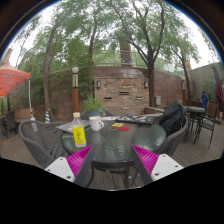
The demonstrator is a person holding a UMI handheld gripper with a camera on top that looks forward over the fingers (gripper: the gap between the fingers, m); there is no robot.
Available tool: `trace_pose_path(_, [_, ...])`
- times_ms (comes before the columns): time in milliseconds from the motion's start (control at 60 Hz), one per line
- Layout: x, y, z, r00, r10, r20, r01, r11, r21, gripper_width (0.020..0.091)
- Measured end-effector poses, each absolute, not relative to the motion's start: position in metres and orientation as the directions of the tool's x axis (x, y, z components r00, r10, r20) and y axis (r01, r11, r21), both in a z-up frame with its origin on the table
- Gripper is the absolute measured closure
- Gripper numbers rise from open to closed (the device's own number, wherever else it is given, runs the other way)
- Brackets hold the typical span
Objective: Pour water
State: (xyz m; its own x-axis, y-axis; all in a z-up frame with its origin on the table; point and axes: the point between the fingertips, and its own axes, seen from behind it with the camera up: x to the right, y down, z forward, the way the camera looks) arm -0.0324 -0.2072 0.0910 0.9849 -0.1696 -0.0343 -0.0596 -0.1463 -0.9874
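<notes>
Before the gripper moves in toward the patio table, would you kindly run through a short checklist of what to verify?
1. Fingers open, nothing held: ok.
2. Yellow bottle upright on the glass table: ok.
3. White cup upright, beside the bottle: ok.
4. Path to the bottle clear: ok, it stands beyond the fingers with bare glass ahead.
5. Bottle cap state: cannot tell.
6. Red item clear of the cup: ok, it lies apart.
</notes>
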Motion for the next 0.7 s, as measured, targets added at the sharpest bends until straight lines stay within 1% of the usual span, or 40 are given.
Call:
trace_pose_path(17, [-0.045,-0.220,0.097,0.985,-0.167,-0.030,-0.054,-0.138,-0.989,0.0271])
trace_pose_path(50, [-0.055,-0.219,0.099,0.988,-0.152,-0.026,-0.046,-0.130,-0.990,0.0269])
trace_pose_path(167, [-0.095,-0.193,0.102,0.996,-0.085,-0.029,-0.036,-0.086,-0.996,0.0269])
trace_pose_path(267, [-0.121,-0.144,0.084,0.996,-0.071,-0.048,-0.057,-0.125,-0.991,0.0270])
trace_pose_path(300, [-0.130,-0.129,0.082,0.996,-0.070,-0.054,-0.062,-0.125,-0.990,0.0270])
trace_pose_path(417, [-0.154,-0.075,0.084,0.995,-0.074,-0.073,-0.079,-0.085,-0.993,0.0269])
trace_pose_path(483, [-0.161,-0.045,0.086,0.994,-0.094,-0.055,-0.062,-0.071,-0.996,0.0268])
trace_pose_path(583, [-0.191,-0.002,0.080,0.997,-0.082,-0.012,-0.019,-0.082,-0.996,0.0271])
trace_pose_path(700, [-0.198,0.039,0.085,0.992,-0.123,0.028,0.020,-0.069,-0.997,0.0284])
